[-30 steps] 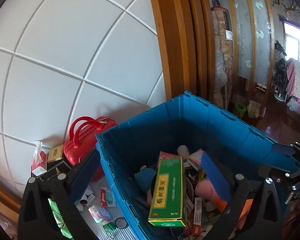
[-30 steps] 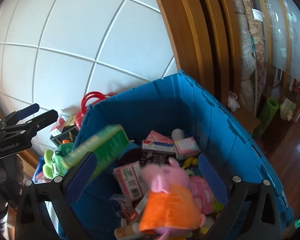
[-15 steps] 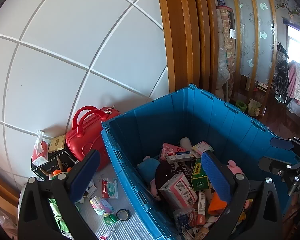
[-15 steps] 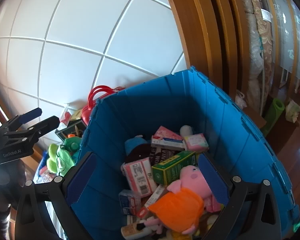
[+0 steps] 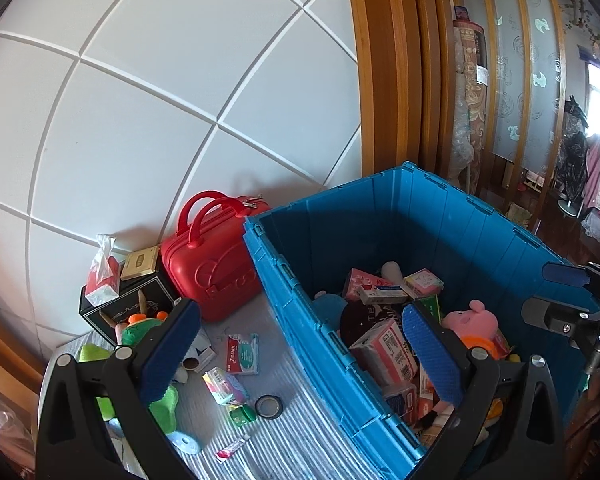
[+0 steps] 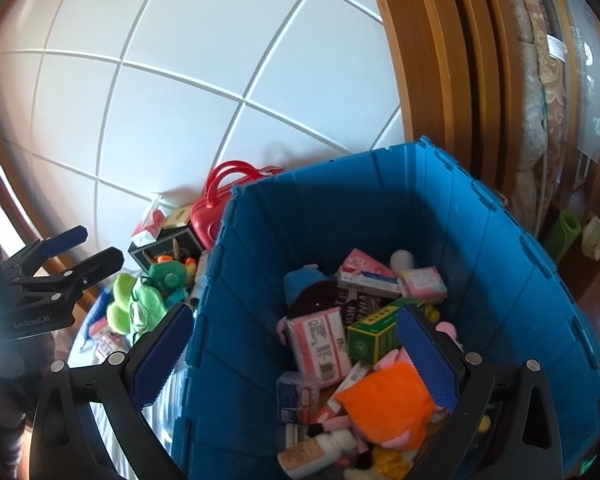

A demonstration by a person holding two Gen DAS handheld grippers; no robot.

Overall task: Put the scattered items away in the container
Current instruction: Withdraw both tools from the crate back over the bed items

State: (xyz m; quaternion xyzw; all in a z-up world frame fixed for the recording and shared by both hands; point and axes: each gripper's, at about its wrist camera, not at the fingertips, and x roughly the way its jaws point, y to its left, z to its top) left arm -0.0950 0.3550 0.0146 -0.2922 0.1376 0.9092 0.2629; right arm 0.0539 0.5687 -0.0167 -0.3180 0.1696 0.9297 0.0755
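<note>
A blue plastic crate (image 5: 480, 220) (image 6: 500, 240) holds several boxes, a green box (image 6: 374, 330) and a pink pig plush in orange (image 6: 384, 404) (image 5: 472, 322). My left gripper (image 5: 300, 356) is open and empty, straddling the crate's left wall. My right gripper (image 6: 296, 360) is open and empty above the crate's near left corner. Loose on the striped mat (image 5: 300, 420) left of the crate lie a Tylenol box (image 5: 242, 354), a colourful small box (image 5: 225, 386), a tape ring (image 5: 269, 407), a green cap (image 5: 242, 416) and a green plush (image 6: 134, 308).
A red mini suitcase (image 5: 212, 264) stands against the white panelled wall, beside a black box (image 5: 128, 308) with a tissue pack (image 5: 102, 280). A wooden door frame (image 5: 388, 72) rises behind the crate. The other gripper shows at each view's edge (image 5: 572, 312) (image 6: 48, 276).
The green box left my left gripper and dropped into the crate, and the pig plush settled there too. Both grippers pulled back and leftward, showing more of the mat.
</note>
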